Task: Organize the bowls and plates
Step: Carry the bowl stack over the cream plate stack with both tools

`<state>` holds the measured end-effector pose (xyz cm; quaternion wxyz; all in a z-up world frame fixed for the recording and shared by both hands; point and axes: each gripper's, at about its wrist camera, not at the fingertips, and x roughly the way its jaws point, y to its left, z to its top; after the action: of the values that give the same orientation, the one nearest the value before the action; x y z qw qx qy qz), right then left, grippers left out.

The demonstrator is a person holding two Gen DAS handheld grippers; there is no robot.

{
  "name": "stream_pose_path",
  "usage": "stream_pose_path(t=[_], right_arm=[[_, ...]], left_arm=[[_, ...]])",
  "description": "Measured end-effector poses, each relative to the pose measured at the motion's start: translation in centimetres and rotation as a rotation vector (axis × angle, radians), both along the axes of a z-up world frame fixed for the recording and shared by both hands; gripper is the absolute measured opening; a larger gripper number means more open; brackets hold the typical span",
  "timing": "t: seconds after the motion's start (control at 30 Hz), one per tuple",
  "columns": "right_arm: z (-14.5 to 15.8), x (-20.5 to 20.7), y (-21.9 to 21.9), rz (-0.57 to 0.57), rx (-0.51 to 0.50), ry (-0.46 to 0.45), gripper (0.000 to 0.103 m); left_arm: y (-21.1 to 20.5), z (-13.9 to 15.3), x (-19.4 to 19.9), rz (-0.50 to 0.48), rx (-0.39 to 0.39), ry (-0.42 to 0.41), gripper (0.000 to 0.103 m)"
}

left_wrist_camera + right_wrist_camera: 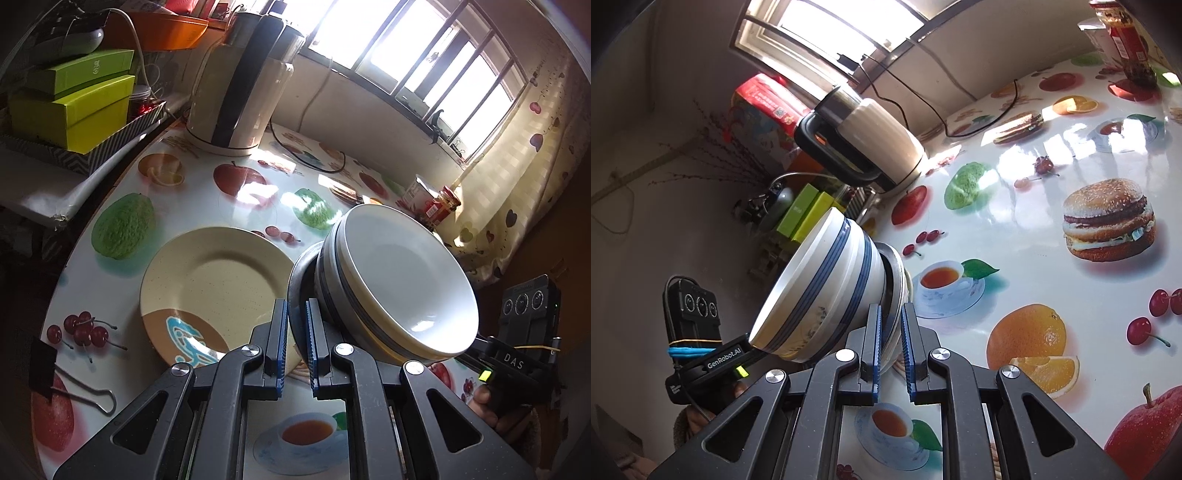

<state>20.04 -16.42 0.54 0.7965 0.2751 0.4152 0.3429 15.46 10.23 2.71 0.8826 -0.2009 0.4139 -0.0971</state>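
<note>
A stack of white bowls with blue stripes (399,284) sits on a dark-rimmed plate (295,273), tilted in both views. My left gripper (296,306) is shut on that plate's near rim. In the right wrist view the same bowls (827,288) and plate (899,269) show, and my right gripper (892,310) is shut on the plate's rim from the opposite side. The right gripper's black housing (517,358) pokes out behind the bowls, its fingers hidden. A beige plate with a brown and blue patch (214,280) lies flat on the fruit-print table (192,195), left of the held stack.
A cream electric kettle (243,85) with its cord stands at the table's back by the window. Green boxes (74,110) sit on a side shelf at left. A binder clip (85,391) lies near the front left edge. Jars (443,203) stand by the curtain.
</note>
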Motion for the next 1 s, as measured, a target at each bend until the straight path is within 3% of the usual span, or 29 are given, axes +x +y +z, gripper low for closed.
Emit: stream_pose_path(t=[1.0], right_arm=[[-0.6, 3.6, 5.0, 0.071, 0.002, 0.029, 0.012]], left_arm=[[4.2, -0.6, 0.7, 0.085, 0.005, 0.006, 0.010]])
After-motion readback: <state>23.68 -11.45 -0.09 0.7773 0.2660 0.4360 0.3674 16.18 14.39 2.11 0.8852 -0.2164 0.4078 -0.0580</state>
